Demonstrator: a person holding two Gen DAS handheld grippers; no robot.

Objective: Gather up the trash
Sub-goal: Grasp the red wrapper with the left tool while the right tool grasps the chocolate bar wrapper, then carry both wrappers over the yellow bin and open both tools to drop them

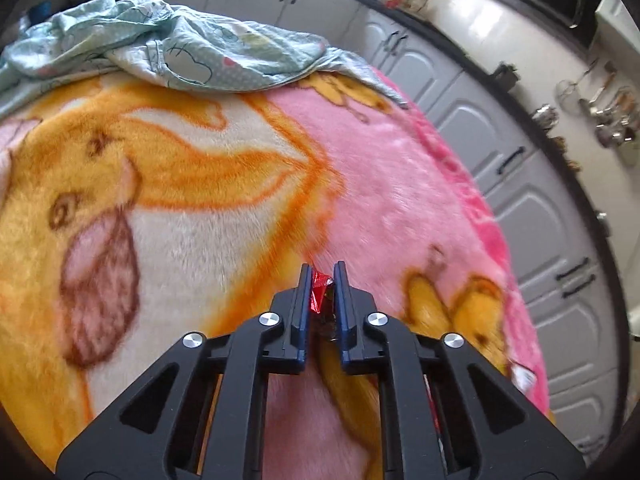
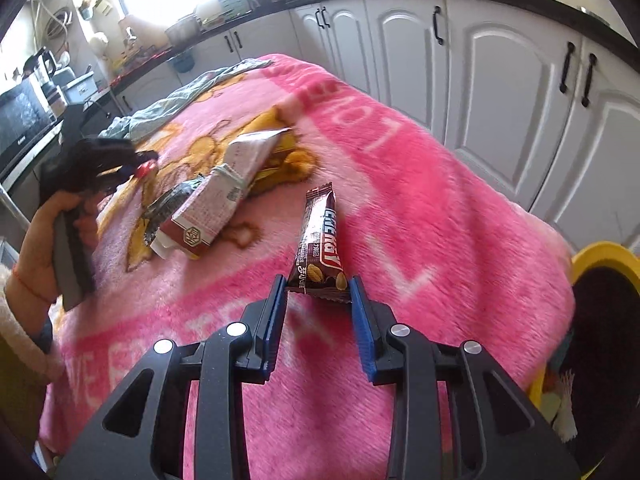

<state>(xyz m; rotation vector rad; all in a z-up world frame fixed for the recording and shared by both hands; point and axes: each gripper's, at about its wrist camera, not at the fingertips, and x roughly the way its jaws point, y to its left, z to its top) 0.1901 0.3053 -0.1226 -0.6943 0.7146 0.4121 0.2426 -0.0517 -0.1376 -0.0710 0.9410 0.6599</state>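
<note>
While the left gripper pinches a crumpled red wrapper between nearly closed fingers above the pink blanket, the right gripper stands wide — its blue pads flanking the near end of a brown snack bar wrapper lying on the blanket. At ten o'clock from that bar lies a torn white-and-red packet, partly over a dark wrapper. A pale green cloth sits at twelve o'clock in the left view; a yellow-rimmed bin stands at three o'clock — beside the blanket's edge.
</note>
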